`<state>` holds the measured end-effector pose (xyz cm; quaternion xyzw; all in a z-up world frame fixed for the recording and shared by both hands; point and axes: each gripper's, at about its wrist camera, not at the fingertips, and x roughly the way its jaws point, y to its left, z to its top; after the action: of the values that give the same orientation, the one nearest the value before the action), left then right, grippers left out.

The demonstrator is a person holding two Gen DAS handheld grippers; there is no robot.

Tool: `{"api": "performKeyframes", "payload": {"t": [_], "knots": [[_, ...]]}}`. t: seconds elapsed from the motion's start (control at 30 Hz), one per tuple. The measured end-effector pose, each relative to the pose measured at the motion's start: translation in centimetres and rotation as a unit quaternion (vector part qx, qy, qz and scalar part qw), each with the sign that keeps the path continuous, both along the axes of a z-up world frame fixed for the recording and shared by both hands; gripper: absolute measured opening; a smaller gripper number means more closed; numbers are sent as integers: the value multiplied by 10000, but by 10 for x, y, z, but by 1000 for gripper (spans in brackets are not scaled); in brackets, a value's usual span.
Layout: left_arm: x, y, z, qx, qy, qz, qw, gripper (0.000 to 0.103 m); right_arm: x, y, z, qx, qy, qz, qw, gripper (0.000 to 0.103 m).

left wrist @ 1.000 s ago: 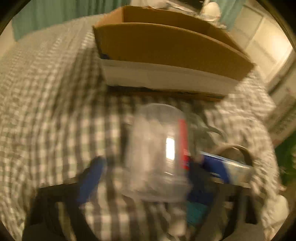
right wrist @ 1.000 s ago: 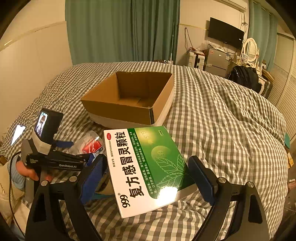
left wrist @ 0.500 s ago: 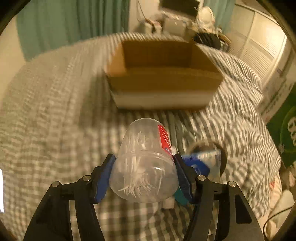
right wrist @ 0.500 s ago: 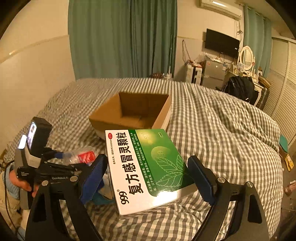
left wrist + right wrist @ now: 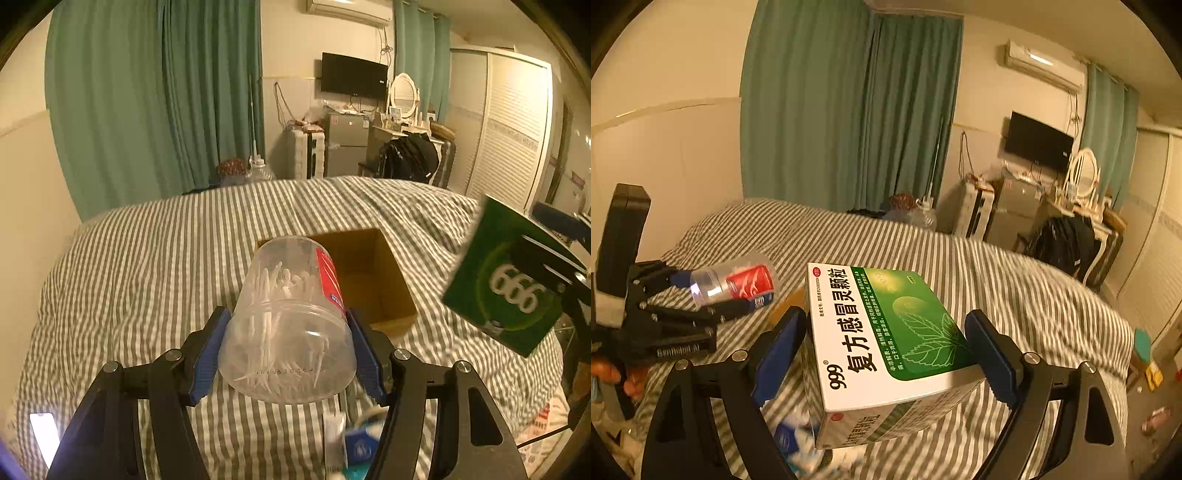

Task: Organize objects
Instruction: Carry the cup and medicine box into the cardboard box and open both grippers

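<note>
Above the checked bed (image 5: 147,266), the left tongs (image 5: 288,354) clench a clear jar (image 5: 291,317), light and slippery, round its middle; the right tongs (image 5: 886,350) clasp a light, crushable medicine box (image 5: 886,339) by its sides, near the cardboard box (image 5: 373,280).

A clear plastic jar (image 5: 291,325) with a red label, full of white picks, lies tilted on its side above the bed. A green-and-white medicine box (image 5: 886,343) (marked 999) is in the air, tilted. An open, empty carton (image 5: 373,280) sits on the bedspread.
</note>
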<state>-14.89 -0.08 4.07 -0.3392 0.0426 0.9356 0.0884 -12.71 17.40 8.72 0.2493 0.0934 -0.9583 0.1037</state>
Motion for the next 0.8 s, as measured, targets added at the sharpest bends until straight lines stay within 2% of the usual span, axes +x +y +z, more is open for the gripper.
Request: {"api": "performKeyframes", "payload": {"t": [0.23,0.43,0.63,0.77,0.8], "knots": [[-63,9,-16,-55,-207,-2,9998,65,-81,-22,-9,-57,-148,-90,9998,88],[-107,13,-50,41,-518,9,9987,65,-136,-29,-45,-41,-479,-251,9985,88],[-127,30,-77,12,-650,-156,9978,65,-154,-27,-74,-72,-677,-402,9969,90],[-132,40,-84,-49,-723,-154,9973,67,-149,-18,-72,-210,-662,-511,9963,98],[-131,43,-84,-52,-709,-163,9973,70,-148,-15,-70,-244,-649,-537,9961,101]]}}
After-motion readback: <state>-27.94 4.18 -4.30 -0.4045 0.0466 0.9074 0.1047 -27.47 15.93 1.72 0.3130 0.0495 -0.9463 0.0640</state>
